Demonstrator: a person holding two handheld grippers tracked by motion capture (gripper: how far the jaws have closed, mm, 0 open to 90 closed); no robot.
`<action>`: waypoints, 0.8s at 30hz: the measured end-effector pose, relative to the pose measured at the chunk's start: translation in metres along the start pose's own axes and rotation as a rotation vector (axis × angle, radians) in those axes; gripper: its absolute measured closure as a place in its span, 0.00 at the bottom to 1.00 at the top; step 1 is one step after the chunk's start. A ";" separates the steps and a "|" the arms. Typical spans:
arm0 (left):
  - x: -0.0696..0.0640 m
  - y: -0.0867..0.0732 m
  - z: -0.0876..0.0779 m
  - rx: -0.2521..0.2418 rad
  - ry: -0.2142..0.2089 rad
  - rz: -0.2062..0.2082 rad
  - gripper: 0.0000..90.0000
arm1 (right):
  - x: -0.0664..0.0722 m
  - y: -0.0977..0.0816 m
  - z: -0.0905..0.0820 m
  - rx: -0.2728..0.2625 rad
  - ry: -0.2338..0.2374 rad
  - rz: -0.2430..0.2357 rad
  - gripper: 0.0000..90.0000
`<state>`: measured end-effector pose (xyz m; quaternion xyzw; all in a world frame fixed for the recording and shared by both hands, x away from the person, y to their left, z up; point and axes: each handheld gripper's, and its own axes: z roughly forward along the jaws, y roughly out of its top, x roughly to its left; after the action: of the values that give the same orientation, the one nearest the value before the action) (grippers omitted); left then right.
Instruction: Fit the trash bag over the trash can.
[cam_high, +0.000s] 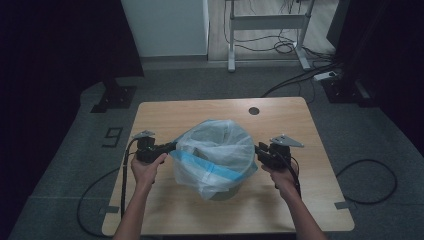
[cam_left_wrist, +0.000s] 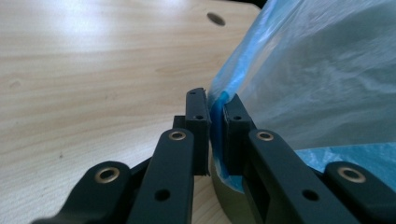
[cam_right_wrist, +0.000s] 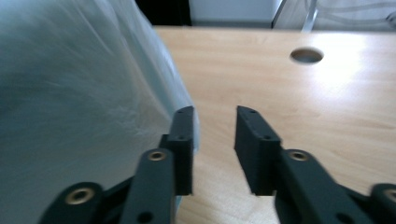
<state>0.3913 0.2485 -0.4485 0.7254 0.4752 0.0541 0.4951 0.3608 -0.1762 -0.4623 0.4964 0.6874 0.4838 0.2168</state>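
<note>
Translucent white bag (cam_high: 216, 150) with blue band, light wood-grain table (cam_high: 280, 120)

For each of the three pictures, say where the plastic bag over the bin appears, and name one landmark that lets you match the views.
High view: the plastic bag sits mid-table between both tongs.
Left gripper view: it fills the right side, its blue edge between the jaws.
Right gripper view: it fills the left side, beside the open jaws.
Shared landmark: the round hole in the table top.

Dim room, grey carpet (cam_high: 200, 82), white cabinet (cam_high: 167, 27), white desk frame (cam_high: 267, 22), floor cables (cam_high: 295, 80)
</note>
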 end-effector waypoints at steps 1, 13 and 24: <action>0.000 0.000 -0.001 -0.003 0.003 0.005 0.93 | 0.000 0.000 -0.003 -0.016 0.001 0.000 0.70; -0.002 0.001 -0.004 -0.011 0.001 0.007 0.94 | 0.018 -0.014 -0.067 -0.119 0.156 -0.032 0.59; -0.007 0.001 -0.003 -0.015 -0.002 0.008 0.94 | 0.051 -0.010 -0.109 -0.185 0.268 -0.109 0.54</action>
<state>0.3863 0.2453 -0.4433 0.7236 0.4712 0.0591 0.5009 0.2502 -0.1798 -0.4137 0.3675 0.6885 0.5943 0.1940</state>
